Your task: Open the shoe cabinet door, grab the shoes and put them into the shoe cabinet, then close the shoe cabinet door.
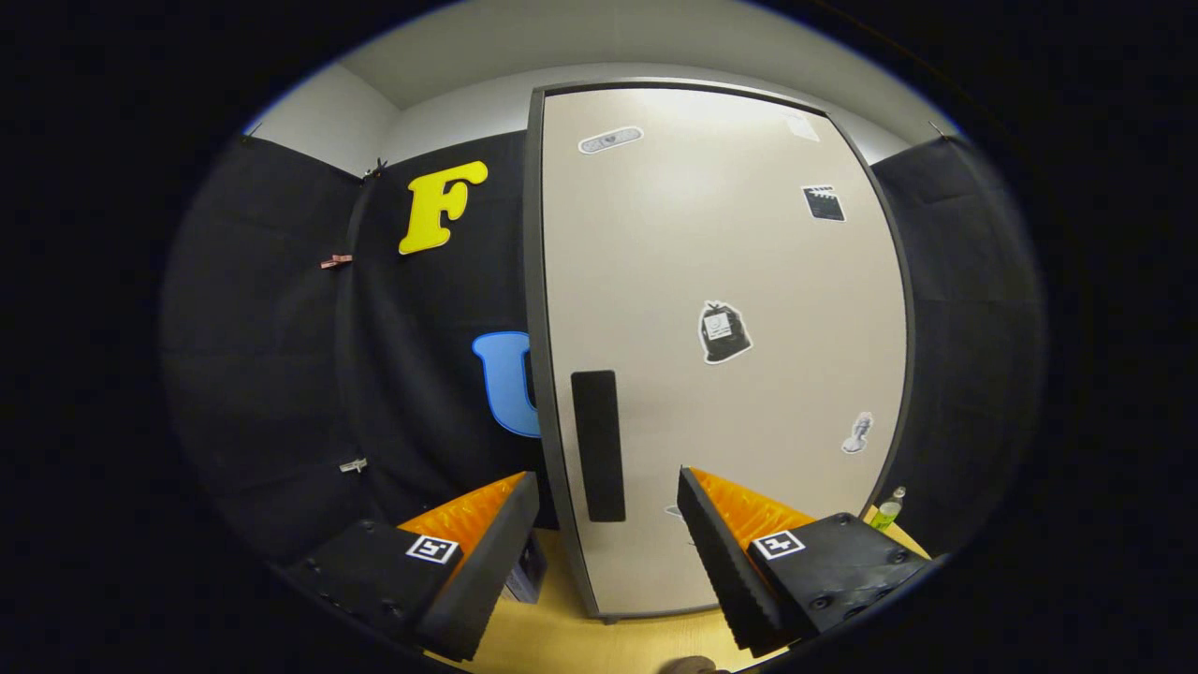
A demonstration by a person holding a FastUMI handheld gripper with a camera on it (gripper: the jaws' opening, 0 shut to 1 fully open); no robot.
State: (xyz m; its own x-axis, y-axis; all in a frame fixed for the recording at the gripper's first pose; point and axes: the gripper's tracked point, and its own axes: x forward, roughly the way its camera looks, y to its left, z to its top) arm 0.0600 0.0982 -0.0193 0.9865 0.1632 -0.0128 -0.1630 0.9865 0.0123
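The shoe cabinet stands upright just ahead, tall and beige with a dark grey frame, its door shut. A black vertical handle strip sits low on the door near its left edge. My gripper is open, its fingers spread to either side of the handle strip, a short way in front of the door. Nothing is held between them. Several small stickers dot the door, one shaped like a black bag.
The cabinet rests on a pale wooden surface. A small green-capped bottle stands beside the cabinet's lower right corner. Black cloth walls hang to the left and right. A small dark box lies behind the left finger.
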